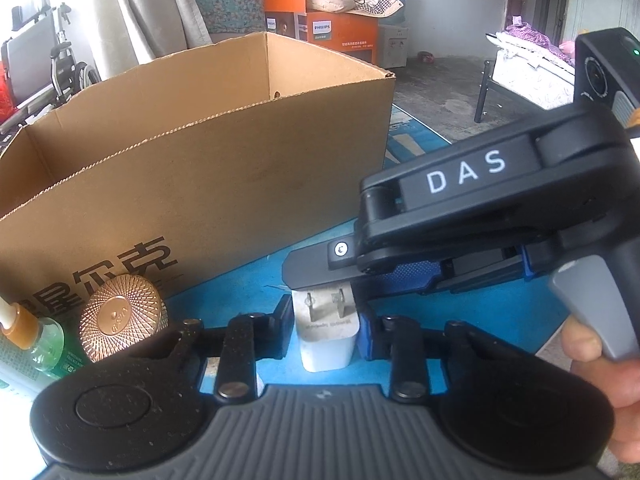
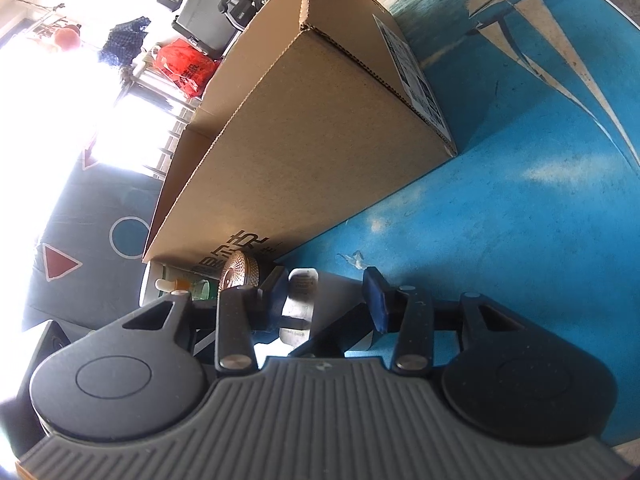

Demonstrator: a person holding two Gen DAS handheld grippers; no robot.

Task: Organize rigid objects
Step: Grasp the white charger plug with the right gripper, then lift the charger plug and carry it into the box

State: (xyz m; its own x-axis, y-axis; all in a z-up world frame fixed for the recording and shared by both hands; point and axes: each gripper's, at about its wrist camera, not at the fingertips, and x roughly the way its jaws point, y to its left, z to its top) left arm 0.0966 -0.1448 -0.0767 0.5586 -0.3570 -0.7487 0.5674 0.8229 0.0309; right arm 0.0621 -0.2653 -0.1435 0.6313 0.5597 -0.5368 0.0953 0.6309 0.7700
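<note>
A white plug adapter (image 1: 328, 336) is clamped between the pads of the left tool (image 1: 325, 332) on the blue bench (image 1: 248, 280), prongs facing up. The right tool (image 1: 360, 276) is held by a hand (image 1: 612, 384) just beyond it. A cardboard box (image 1: 192, 168) is seen behind, with a copper disc (image 1: 120, 316) and green bottle (image 1: 40, 344) beside it

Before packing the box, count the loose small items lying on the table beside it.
3: white charger between the left gripper fingers; copper disc against the cardboard box; green bottle left of the disc. Others may be hidden.
</note>
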